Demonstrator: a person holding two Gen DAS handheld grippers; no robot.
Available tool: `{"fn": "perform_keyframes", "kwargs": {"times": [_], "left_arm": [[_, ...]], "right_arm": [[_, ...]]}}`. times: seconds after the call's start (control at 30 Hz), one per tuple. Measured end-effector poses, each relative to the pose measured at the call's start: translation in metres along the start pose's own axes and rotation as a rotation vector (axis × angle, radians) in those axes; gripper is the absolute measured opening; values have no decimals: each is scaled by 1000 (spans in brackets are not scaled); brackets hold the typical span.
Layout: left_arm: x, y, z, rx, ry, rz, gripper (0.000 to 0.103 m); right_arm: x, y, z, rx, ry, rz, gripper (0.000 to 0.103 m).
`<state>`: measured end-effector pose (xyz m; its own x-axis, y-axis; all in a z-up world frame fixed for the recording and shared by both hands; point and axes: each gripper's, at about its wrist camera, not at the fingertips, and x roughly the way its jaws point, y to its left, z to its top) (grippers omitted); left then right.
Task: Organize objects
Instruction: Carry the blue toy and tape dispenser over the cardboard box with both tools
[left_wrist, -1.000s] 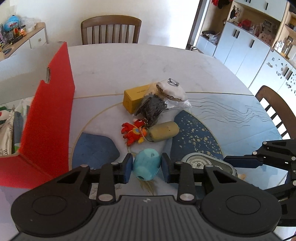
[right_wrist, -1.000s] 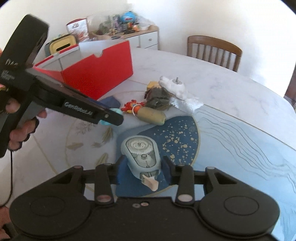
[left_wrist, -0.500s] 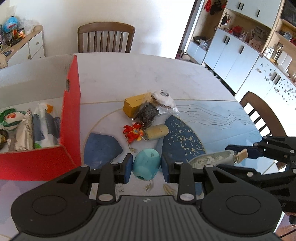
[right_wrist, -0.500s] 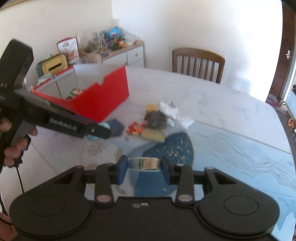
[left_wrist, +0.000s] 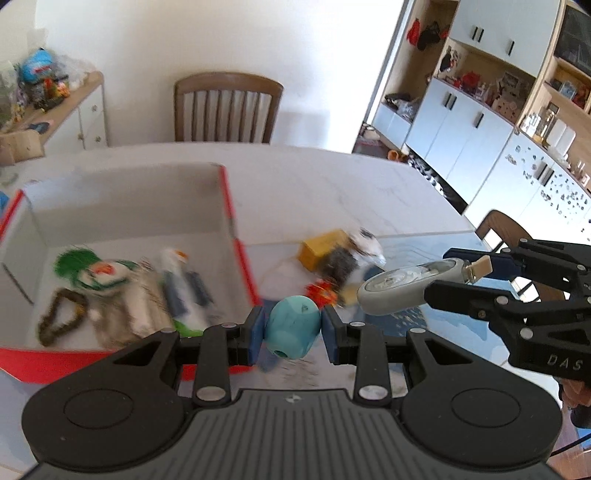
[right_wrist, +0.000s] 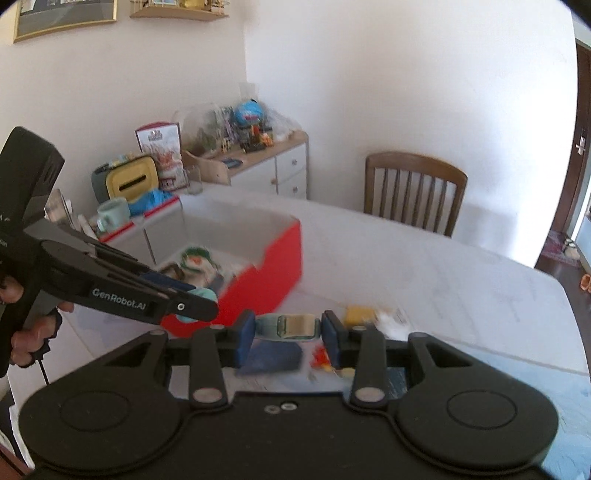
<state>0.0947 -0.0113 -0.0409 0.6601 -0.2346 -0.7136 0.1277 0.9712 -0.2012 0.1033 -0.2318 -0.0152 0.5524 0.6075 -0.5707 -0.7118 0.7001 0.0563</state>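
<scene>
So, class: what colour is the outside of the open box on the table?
Red box; clearest in the right wrist view.

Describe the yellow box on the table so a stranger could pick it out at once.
Start at the big red box on the white table. On the tabletop just past its right wall lies a small pile of loose things. The yellow box sits at the pile's far left edge: the only plain yellow block there, beside a dark bundle and a white packet.
</scene>
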Motion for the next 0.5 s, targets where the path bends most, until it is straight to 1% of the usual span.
{"fn": "perform_keyframes", "kwargs": {"times": [0.13, 0.27, 0.33, 0.4, 0.5], "left_arm": [[-14, 30, 9, -6, -25, 33, 32], [-22, 64, 19, -18, -42, 84, 32], [-22, 78, 22, -26, -46, 114, 32], [-20, 95, 26, -41, -43, 129, 32], [-15, 115, 31, -38, -39, 163, 32]], "right_arm": [[13, 20, 21, -26, -26, 10, 37], [30, 39, 37, -55, -43, 19, 37], [40, 48, 44, -58, -45, 26, 37], [53, 57, 50, -63, -43, 28, 37], [75, 69, 59, -68, -38, 26, 37]]}}
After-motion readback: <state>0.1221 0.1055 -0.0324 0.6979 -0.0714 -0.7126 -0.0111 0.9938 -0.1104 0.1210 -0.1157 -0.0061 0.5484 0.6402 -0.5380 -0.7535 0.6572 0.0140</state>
